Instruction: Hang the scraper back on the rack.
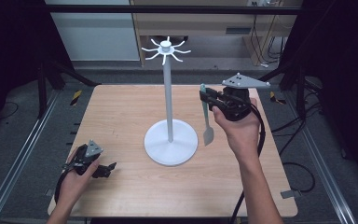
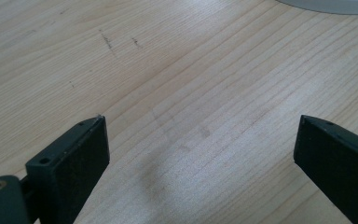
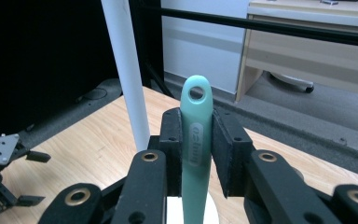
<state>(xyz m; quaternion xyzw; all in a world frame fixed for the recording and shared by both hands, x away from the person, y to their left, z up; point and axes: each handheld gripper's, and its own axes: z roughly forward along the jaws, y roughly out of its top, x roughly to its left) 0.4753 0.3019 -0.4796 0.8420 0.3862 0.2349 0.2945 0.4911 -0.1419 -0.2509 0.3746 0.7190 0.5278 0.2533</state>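
A white hook stand point(image 1: 168, 93) rises from a round base point(image 1: 171, 142) in the middle of the wooden table point(image 1: 121, 112); several hooks point(image 1: 166, 50) fan out at its top. To the right of its pole, my right gripper point(image 1: 205, 97) is shut on the handle of a pale green spatula point(image 1: 207, 122), whose blade hangs down above the table. In the right gripper view the spatula handle point(image 3: 196, 140), with a hole at its end, stands clamped between the pads, the white pole point(image 3: 127, 70) just left of it. My left gripper point(image 1: 108, 169) rests open on the table at the front left, nothing between its fingers point(image 2: 81, 156).
Metal rails point(image 1: 23, 149) run along both sides of the table, with dark frame posts behind. A wooden desk point(image 3: 317, 42) and cables stand on the floor beyond the far edge. The stand's base rim point(image 2: 326, 5) lies just ahead of the left gripper.
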